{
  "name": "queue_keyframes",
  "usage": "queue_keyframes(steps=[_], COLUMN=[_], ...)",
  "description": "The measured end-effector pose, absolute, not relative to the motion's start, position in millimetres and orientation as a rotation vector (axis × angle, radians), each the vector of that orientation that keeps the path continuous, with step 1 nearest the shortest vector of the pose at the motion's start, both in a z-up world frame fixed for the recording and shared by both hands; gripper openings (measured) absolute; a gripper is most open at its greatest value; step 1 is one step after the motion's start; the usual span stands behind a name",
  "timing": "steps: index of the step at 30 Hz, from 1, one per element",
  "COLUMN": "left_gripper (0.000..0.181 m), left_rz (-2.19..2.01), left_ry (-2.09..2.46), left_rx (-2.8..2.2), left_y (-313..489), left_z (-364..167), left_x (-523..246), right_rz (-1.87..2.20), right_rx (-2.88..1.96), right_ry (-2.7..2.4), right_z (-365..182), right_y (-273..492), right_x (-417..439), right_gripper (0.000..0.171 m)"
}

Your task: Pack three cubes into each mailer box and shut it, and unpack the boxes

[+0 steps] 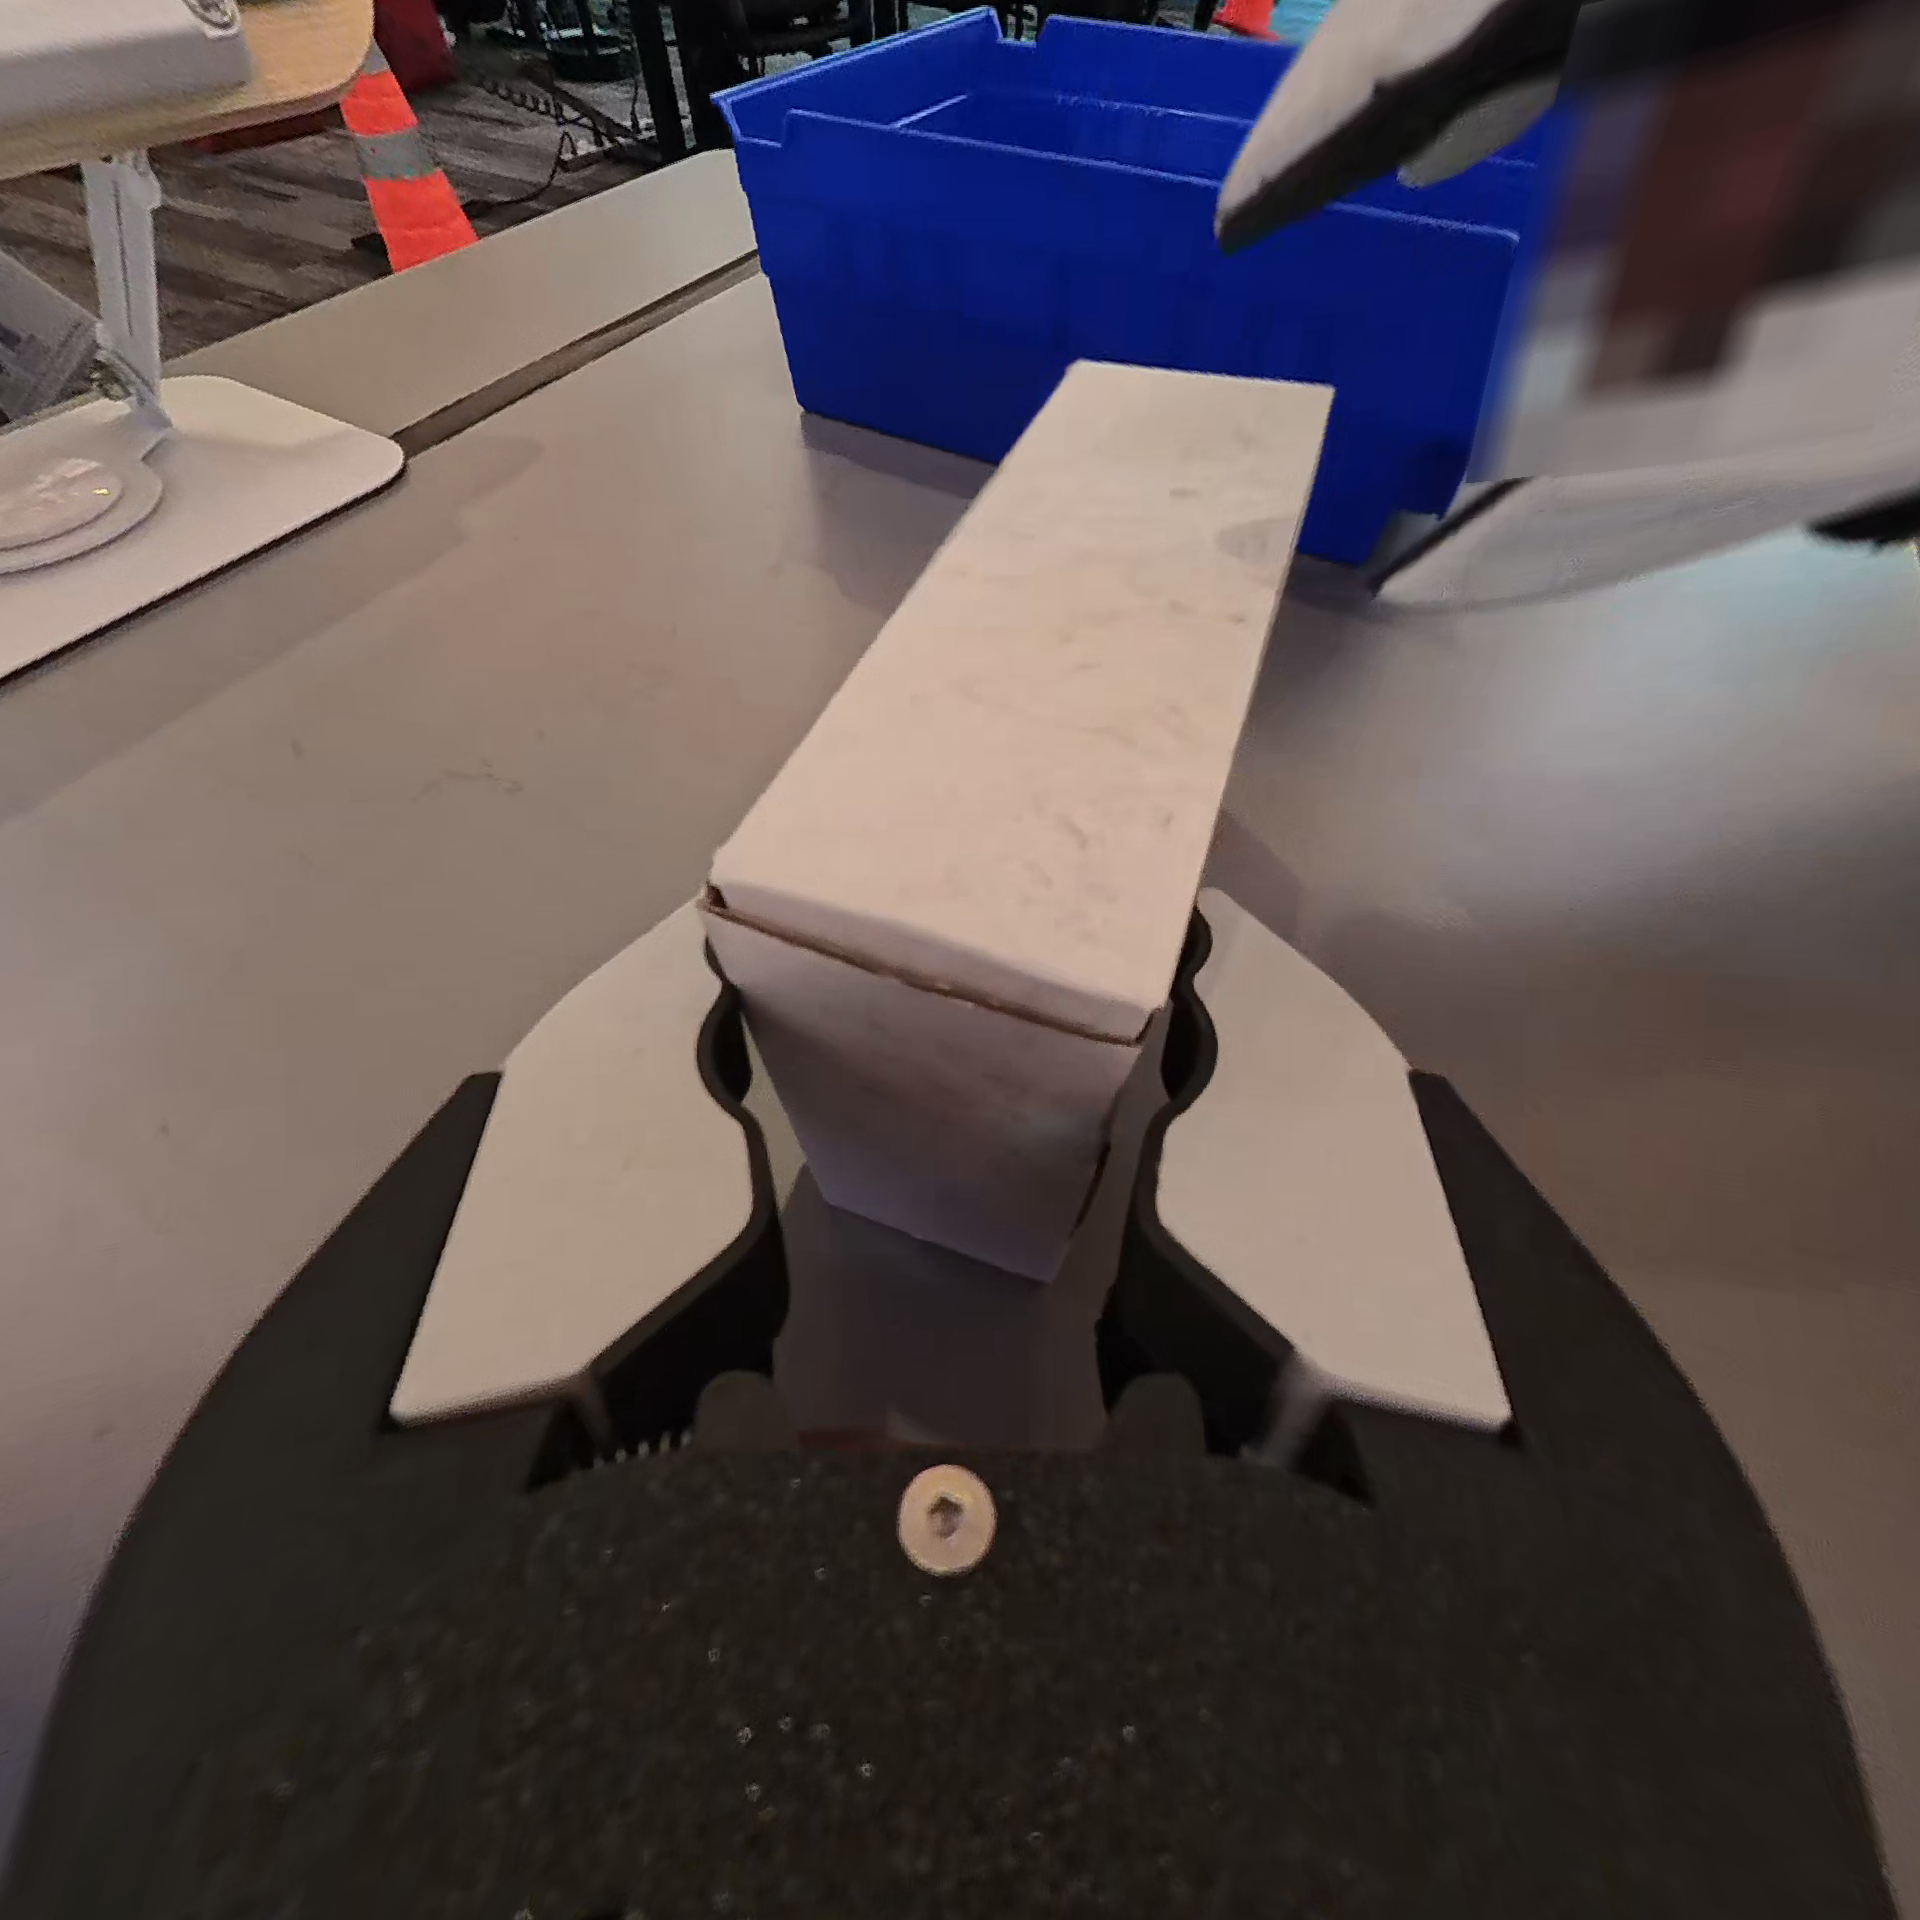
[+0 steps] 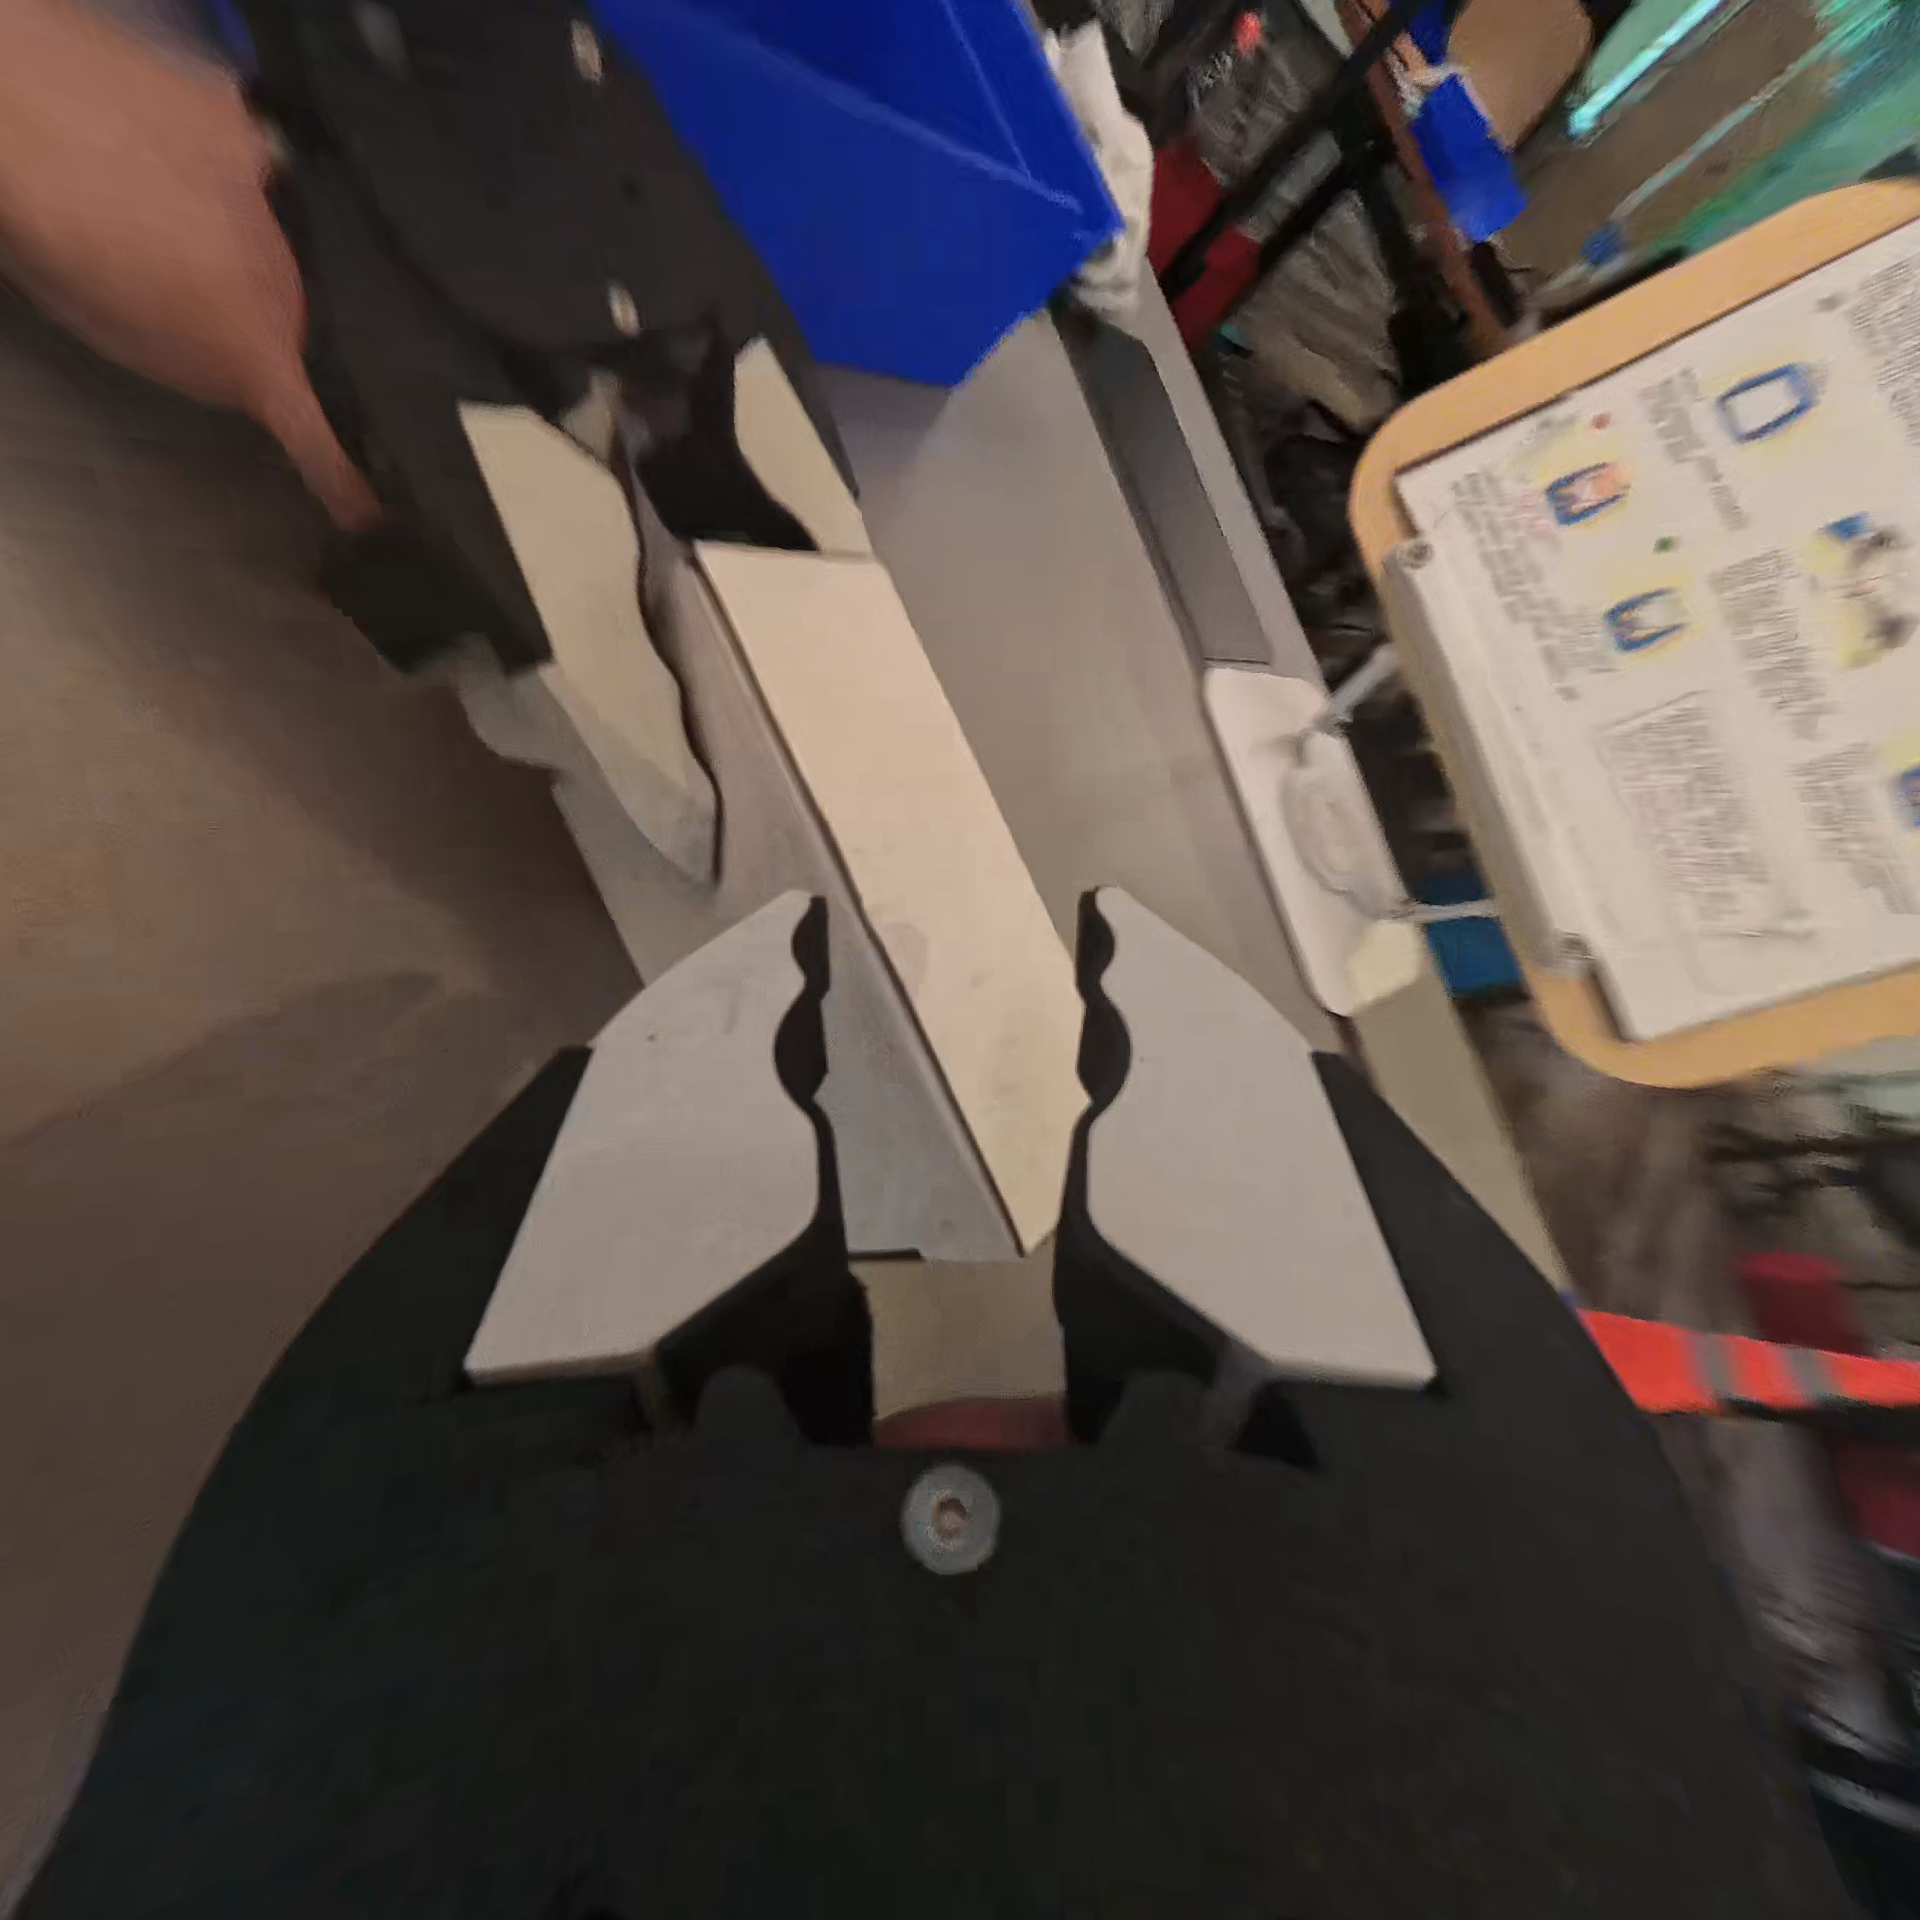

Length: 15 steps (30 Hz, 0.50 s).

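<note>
The long white mailer box point(image 1: 1049, 717) lies shut on the grey surface point(image 1: 416, 831), its long axis running from the left gripper point(image 1: 951, 1070), whose jaws are clamped on its near end, toward the blue bin point(image 1: 1091, 301). The right gripper point(image 2: 951, 1070) straddles the far end, jaws parted, contact unclear. The box is unmarked; a printed sheet point(image 2: 1683, 623) goes unquoted.
</note>
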<state>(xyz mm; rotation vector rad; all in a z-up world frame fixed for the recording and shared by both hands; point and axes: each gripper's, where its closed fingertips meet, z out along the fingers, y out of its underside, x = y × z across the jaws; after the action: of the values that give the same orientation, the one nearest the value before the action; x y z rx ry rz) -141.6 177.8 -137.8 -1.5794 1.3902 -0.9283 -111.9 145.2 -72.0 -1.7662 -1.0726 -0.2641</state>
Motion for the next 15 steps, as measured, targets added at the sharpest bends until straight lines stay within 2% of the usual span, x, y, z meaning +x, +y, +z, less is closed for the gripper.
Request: queue_keyframes(steps=[2, 9, 15], left_gripper=[0.078, 0.078, 0.077], left_rz=[-0.928, -0.92, -0.927], left_ry=[1.387, 1.384, 1.389], left_rx=[-1.58, -1.573, -1.574], left_y=[177, 175, 175], left_z=[-138, -137, -138], left_x=[-142, -143, -143], right_rz=[-0.393, -0.379, -0.401], right_rx=[-1.724, -1.765, -1.785], right_ry=[-1.066, -1.073, -1.095], right_z=[-72, -83, -78], right_y=[145, 150, 154], right_x=[-110, -118, -116], right_gripper=[0.04, 0.039, 0.046])
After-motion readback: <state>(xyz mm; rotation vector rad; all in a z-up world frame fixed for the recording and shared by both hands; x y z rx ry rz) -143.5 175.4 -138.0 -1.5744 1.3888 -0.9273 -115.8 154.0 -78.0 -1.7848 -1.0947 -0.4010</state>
